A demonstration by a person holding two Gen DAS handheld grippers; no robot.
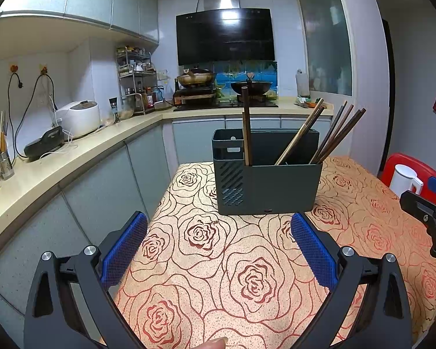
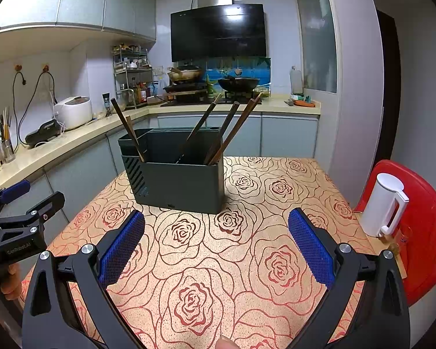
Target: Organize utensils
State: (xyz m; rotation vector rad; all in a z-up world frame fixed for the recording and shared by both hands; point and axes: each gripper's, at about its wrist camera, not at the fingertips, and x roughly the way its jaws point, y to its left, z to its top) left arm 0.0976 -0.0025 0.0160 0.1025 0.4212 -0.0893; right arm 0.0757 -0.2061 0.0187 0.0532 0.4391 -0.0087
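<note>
While the holder (image 1: 269, 186) stands upright near the middle of the surface (image 2: 247, 261), you have chopsticks (image 1: 338, 133) already leaning in its compartments: two near-vertical at the left end, a pair slanting in the middle, several more fanned at the right end. Judged from their look, the sticks are light, stiff wood, slender and smooth, so they may roll or slip between pads; take one above the rim, on the exposed upper shaft, across its width. The holder looks like rigid plastic, light enough to shift if you knock it.

Your left gripper (image 1: 219, 229) and right gripper (image 2: 216, 226) both hang short of the holder with jaws spread wide, holding nothing. No loose utensil shows on the patterned cloth. A white kettle (image 2: 383, 206) sits on a red chair (image 2: 424, 232) beside the surface.
</note>
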